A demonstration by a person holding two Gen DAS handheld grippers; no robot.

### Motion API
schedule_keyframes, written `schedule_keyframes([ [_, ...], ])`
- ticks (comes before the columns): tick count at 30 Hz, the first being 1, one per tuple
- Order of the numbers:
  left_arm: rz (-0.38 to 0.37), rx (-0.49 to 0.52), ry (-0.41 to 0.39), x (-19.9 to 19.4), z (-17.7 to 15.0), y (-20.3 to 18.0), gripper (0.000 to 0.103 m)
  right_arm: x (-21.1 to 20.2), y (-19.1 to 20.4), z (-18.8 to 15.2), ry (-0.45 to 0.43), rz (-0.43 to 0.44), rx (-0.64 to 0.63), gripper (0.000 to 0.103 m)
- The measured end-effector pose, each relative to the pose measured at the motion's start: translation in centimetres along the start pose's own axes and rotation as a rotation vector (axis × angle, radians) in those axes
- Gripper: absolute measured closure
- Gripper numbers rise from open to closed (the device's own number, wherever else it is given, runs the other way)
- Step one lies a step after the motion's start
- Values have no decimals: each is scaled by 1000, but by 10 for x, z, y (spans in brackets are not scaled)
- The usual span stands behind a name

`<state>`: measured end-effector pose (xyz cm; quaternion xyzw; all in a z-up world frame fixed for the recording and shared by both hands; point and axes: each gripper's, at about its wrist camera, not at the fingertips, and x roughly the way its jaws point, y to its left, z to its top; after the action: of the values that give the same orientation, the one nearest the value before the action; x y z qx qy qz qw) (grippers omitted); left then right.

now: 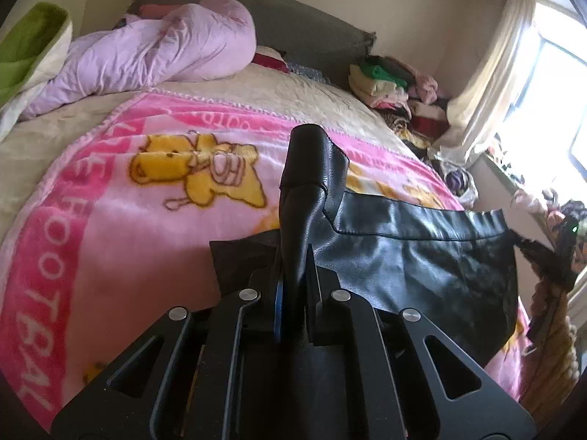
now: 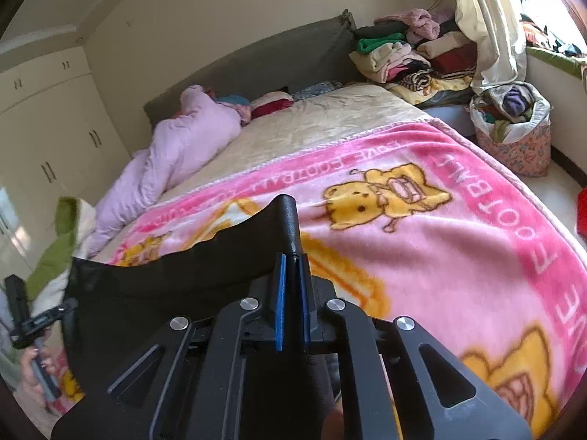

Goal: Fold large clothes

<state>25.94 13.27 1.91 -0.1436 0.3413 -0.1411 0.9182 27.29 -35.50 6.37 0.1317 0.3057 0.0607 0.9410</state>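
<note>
A black leather-look garment hangs stretched between my two grippers above the pink cartoon blanket on the bed. My left gripper is shut on one corner of it; the bunched fabric sticks up past the fingers. My right gripper is shut on the other corner of the garment, which sags to the left in the right wrist view. The left gripper and the hand holding it show at the far left there.
A lilac duvet lies bunched by the grey headboard. Folded clothes are stacked beside the bed head by the curtain. A floral bag of clothes stands on the floor. Wardrobes line the left wall.
</note>
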Motion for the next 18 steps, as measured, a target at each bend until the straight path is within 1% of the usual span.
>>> schedule_keyframes([
  [3, 27, 10, 4, 14, 1, -2, 100, 24, 2, -6, 19, -68, -26, 97],
  [5, 49, 20, 13, 22, -1, 0, 100, 35, 0, -11, 41, -97, -25, 97],
  [7, 50, 3, 29, 30, -4, 5, 100, 45, -5, -16, 64, -128, -24, 97],
  [9, 59, -3, 47, 38, -6, 9, 100, 56, -11, -21, 110, -147, -12, 97],
  [11, 79, 8, 64, 45, -10, 11, 97, 65, -15, -28, 150, -164, 1, 97],
  [13, 97, 3, 80, 50, -13, 14, 94, 70, -15, -32, 166, -179, -5, 96],
  [18, 111, -15, 101, 55, -17, 21, 88, 79, -12, -38, 202, -215, -32, 96],
])
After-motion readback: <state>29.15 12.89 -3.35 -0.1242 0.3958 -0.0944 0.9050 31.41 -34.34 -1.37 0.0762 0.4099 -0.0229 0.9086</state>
